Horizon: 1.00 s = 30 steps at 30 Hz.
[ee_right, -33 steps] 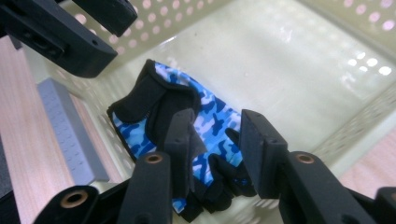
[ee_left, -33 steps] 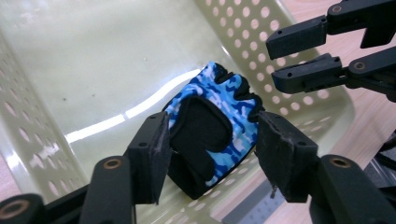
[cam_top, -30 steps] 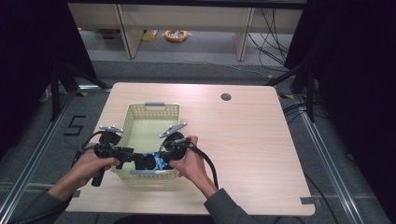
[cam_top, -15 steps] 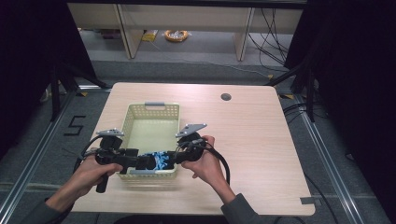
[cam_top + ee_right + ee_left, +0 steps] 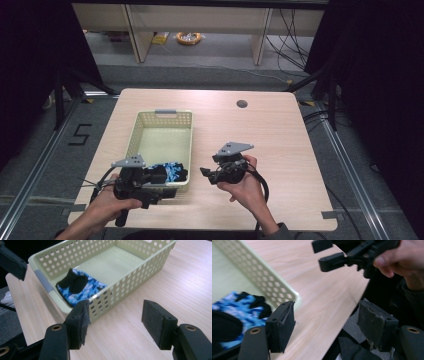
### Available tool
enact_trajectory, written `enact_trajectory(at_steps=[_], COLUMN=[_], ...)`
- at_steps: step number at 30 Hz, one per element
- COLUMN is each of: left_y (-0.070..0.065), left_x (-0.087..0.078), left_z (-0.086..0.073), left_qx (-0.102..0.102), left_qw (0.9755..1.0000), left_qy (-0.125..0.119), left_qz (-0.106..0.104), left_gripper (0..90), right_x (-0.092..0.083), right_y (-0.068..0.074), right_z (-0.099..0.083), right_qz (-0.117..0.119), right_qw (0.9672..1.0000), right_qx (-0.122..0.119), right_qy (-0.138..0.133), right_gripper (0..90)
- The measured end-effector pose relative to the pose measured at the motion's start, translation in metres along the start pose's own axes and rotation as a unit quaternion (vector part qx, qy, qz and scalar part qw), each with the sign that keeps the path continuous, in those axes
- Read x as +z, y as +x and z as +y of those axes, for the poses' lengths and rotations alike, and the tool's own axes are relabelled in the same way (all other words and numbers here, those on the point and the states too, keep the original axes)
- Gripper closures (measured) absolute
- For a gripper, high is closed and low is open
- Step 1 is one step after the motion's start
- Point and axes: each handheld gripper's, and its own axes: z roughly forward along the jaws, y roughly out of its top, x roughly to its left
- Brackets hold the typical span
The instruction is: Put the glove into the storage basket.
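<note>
We're looking at the cloth, a soft, light, floppy blue-camo piece with black trim, lying in the near end of the basket. We're suggesting pinching a bunched edge. Both grippers' fingers have just been opening, nothing between them: left gripper, right gripper.

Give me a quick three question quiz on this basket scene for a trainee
1. True or false: the sock lies inside the basket.
2. Which hand-held gripper is beside the basket's near end: A) left B) right?
3. Is anything between the right hand-held gripper's jaws?

Key: 1. True; it lies at the basket's near end. 2. A; the right one is over bare table. 3. No; the jaws have just been opening and nothing is between them.
</note>
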Motion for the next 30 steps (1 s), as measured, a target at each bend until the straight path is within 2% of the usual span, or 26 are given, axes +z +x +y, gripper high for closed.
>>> enact_trajectory(at_steps=[1, 2, 3, 4, 6, 7, 8, 12, 13, 17, 18, 20, 22, 23, 24, 25, 27, 28, 29, 30], left_y=[-0.003, -0.005, -0.007, -0.010, -0.013, -0.013, -0.013, -0.017, -0.017, -0.022, -0.022, -0.024, -0.025, -0.025, -0.025, -0.024, -0.023, -0.023, -0.022, -0.021], left_x=[0.002, 0.004, 0.006, 0.008, 0.012, 0.014, 0.017, 0.025, 0.026, 0.030, 0.029, 0.030, 0.033, 0.033, 0.034, 0.035, 0.036, 0.037, 0.037, 0.035], left_z=[-0.002, -0.004, -0.006, -0.008, -0.012, -0.014, -0.017, -0.027, -0.029, -0.039, -0.041, -0.045, -0.050, -0.051, -0.053, -0.054, -0.058, -0.059, -0.060, -0.060], left_qx=[0.004, 0.009, 0.013, 0.021, 0.028, 0.037, 0.038, 0.045, 0.056, 0.054, 0.061, 0.069, 0.068, 0.077, 0.078, 0.082, 0.079, 0.083, 0.087, 0.100], left_qw=[1.0000, 0.9999, 0.9999, 0.9998, 0.9996, 0.9993, 0.9993, 0.9988, 0.9983, 0.9984, 0.9980, 0.9974, 0.9975, 0.9968, 0.9967, 0.9965, 0.9966, 0.9962, 0.9960, 0.9947], left_qy=[0.004, 0.003, 0.002, 0.001, -0.001, -0.003, -0.005, -0.014, -0.016, -0.014, -0.012, -0.012, -0.012, -0.008, -0.013, -0.012, -0.015, -0.011, -0.009, 0.002], left_qz=[-0.005, -0.005, -0.008, 0.000, 0.003, 0.005, 0.003, 0.013, 0.008, 0.012, 0.010, 0.017, 0.018, 0.020, 0.017, 0.012, 0.014, 0.020, 0.018, 0.026], left_gripper=[28.8, 28.6, 28.4, 28.1, 27.3, 27.2, 27.1, 26.4, 26.2, 25.3, 25.0, 24.6, 24.2, 24.0, 24.1, 24.2, 23.9, 23.6, 23.2, 22.9], right_x=[-0.003, -0.003, -0.004, -0.005, -0.006, -0.009, -0.009, -0.015, -0.016, -0.021, -0.022, -0.023, -0.025, -0.027, -0.026, -0.026, -0.027, -0.027, -0.026, -0.026], right_y=[0.000, -0.001, -0.002, -0.001, -0.003, -0.002, -0.003, -0.005, -0.007, -0.007, -0.006, -0.007, -0.006, -0.005, -0.006, -0.006, -0.004, -0.005, -0.005, -0.005], right_z=[-0.002, -0.005, -0.007, -0.010, -0.014, -0.016, -0.018, -0.024, -0.025, -0.032, -0.035, -0.039, -0.044, -0.046, -0.048, -0.051, -0.055, -0.057, -0.059, -0.061], right_qz=[0.003, 0.004, 0.004, 0.005, 0.009, 0.002, 0.006, -0.005, -0.004, -0.005, -0.005, 0.000, -0.005, -0.004, -0.008, 0.003, 0.002, 0.000, 0.008, 0.009], right_qw=[0.9999, 0.9999, 0.9999, 0.9999, 0.9998, 0.9999, 1.0000, 0.9998, 0.9999, 0.9997, 0.9996, 0.9997, 0.9994, 0.9992, 0.9992, 0.9991, 0.9989, 0.9992, 0.9990, 0.9990], right_qx=[0.005, -0.007, -0.008, -0.005, -0.013, 0.001, -0.003, 0.017, 0.011, 0.019, 0.026, 0.019, 0.024, 0.031, 0.026, 0.025, 0.036, 0.028, 0.029, 0.029], right_qy=[0.010, 0.009, 0.011, 0.011, 0.007, 0.010, 0.005, -0.004, -0.006, -0.012, -0.009, -0.016, -0.026, -0.023, -0.030, -0.035, -0.030, -0.028, -0.032, -0.033], right_gripper=[40.8, 40.8, 40.6, 40.2, 39.3, 38.7, 38.3, 37.5, 37.5, 37.4, 37.4, 37.5, 37.7, 37.7, 37.7, 37.7, 37.6, 37.6, 37.6, 37.6])
